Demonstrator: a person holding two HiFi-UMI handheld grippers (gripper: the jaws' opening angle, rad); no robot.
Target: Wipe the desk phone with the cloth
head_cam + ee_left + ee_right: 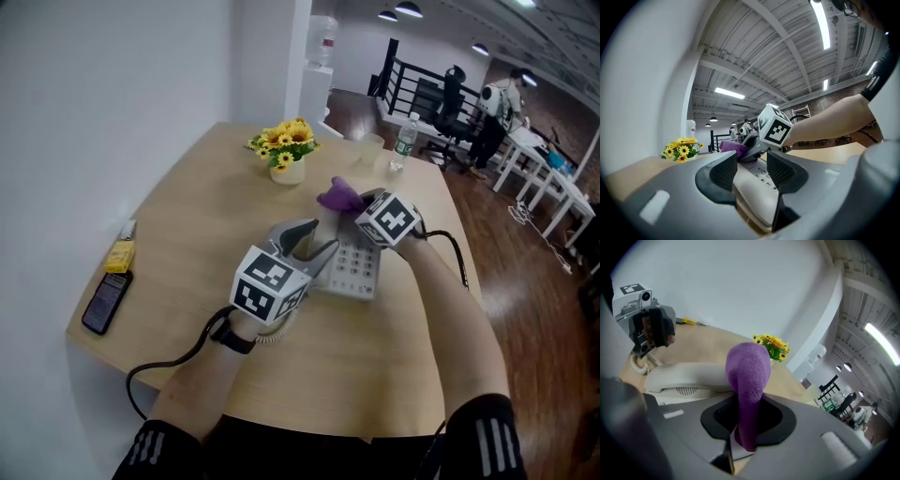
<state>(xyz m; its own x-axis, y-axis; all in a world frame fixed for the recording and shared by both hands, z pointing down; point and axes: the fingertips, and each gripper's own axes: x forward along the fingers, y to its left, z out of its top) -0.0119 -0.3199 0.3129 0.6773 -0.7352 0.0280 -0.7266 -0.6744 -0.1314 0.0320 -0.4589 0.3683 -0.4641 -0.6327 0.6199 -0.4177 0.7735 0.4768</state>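
Head view: desk phone [361, 272], long axis away from the person.

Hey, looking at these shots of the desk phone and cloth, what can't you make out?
Whether the cloth touches the desk phone: in the head view the right gripper covers the contact; the right gripper view shows only cloth ahead of the handset.
Keypad labels: too small in the head view; in the left gripper view the left gripper blocks most.
Phone's far end: under the right gripper's cube, head view.
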